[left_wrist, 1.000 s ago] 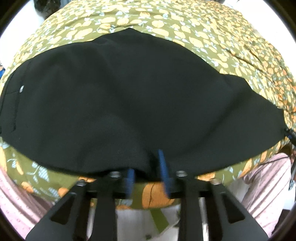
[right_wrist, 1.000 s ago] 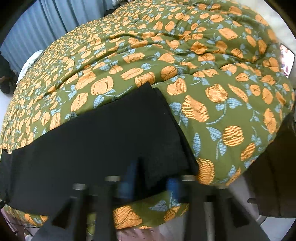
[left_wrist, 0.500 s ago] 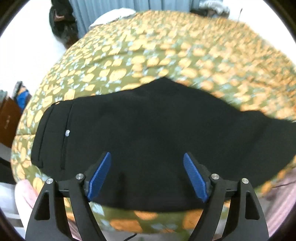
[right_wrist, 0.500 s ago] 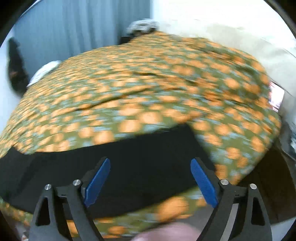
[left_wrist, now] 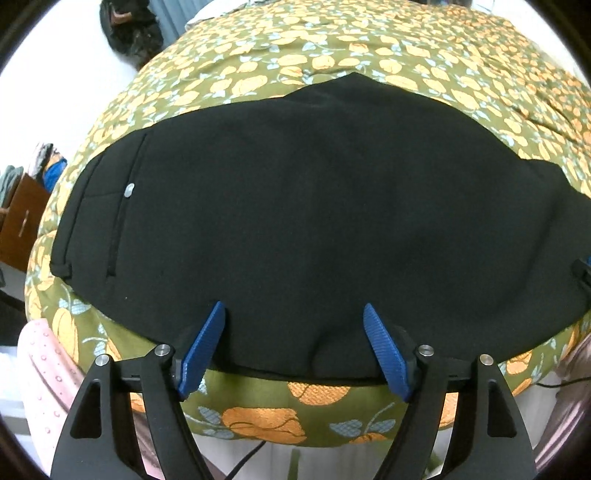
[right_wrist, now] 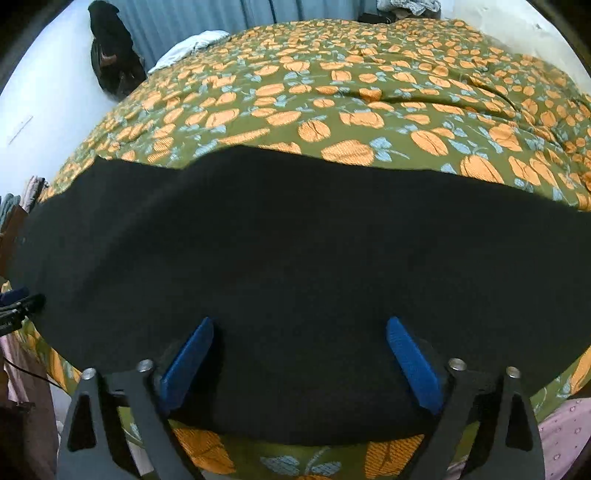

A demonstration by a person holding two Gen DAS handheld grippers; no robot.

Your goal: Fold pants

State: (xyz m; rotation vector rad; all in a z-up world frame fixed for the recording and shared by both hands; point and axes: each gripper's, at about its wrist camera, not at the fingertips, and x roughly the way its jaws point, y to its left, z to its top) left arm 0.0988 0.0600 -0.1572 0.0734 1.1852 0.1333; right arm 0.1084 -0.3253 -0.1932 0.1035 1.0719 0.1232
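Black, matte pants lie flat near the edge of a quilted olive bedspread with orange flowers. The left gripper hangs released above them; the right gripper is opening, its ribbed blue pads clasping nothing.

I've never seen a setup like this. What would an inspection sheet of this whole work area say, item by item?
Surface: bed with a green bedspread printed with orange flowers.
Job's things: black pants laid flat across the near edge, small silver button at the waist end.
Clutter: white cloth at the far end of the bed.
Grippers: left tool open above the pants; right tool opening over them, pinching nothing.
Cables: thin black cable below the bed edge.
Surroundings: blue curtain, dark bag against the wall, brown cabinet, pink sleeve.
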